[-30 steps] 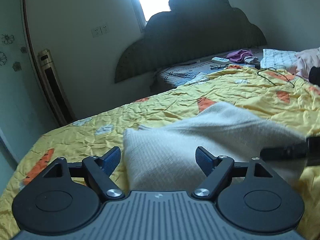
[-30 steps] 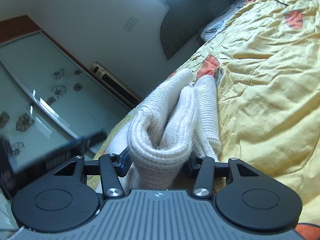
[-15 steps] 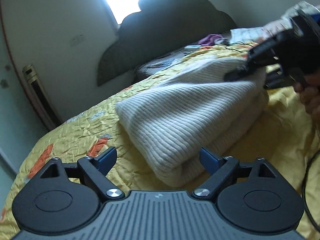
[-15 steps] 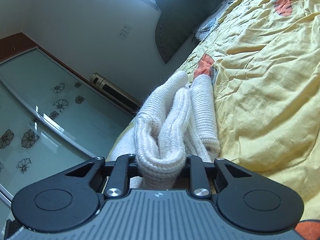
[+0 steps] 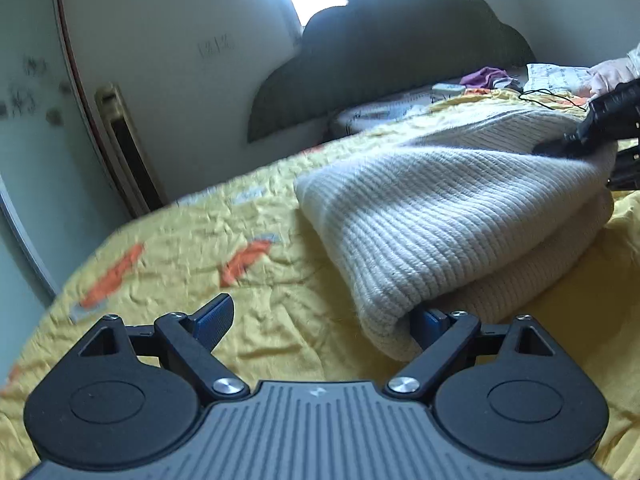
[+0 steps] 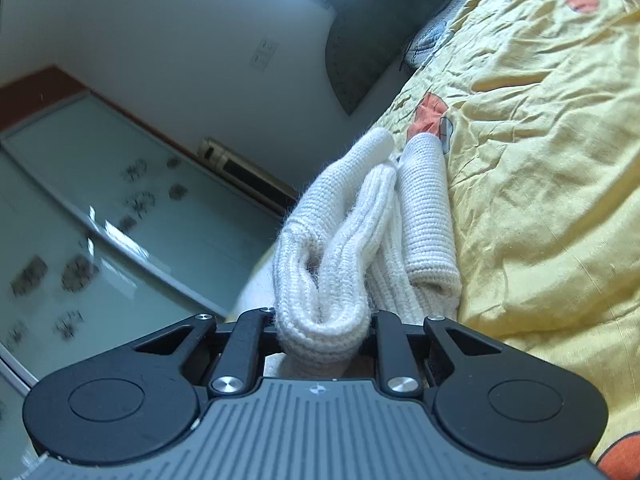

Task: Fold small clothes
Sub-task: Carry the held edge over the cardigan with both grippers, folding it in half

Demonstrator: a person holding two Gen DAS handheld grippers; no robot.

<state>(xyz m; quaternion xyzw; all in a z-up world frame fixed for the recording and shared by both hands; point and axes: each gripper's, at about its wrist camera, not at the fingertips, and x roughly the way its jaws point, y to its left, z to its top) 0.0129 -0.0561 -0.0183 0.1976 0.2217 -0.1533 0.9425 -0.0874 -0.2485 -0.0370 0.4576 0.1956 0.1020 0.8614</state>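
Observation:
A cream ribbed knit garment point(image 5: 448, 220) lies folded in layers on the yellow bedspread point(image 5: 200, 264). My left gripper point(image 5: 324, 320) is open, low over the bed at the garment's near corner; its right finger is tucked under the knit edge, its left finger over bare sheet. My right gripper point(image 6: 322, 320) is shut on the bunched folded edge of the garment point(image 6: 340, 248) and lifts that end; it shows in the left wrist view point(image 5: 576, 140) at the far right, on the garment's top layer.
A dark padded headboard point(image 5: 400, 52) stands at the far end. Pillows, purple cloth point(image 5: 486, 76), a black cord point(image 5: 556, 98) and small items lie near it. A wall with a radiator point(image 5: 124, 148) and glass doors point(image 6: 80, 216) is left of the bed.
My right gripper has closed tighter on the garment's folded edge. My left gripper has moved left and nearer, so the garment now sits to its right with the corner over the right finger.

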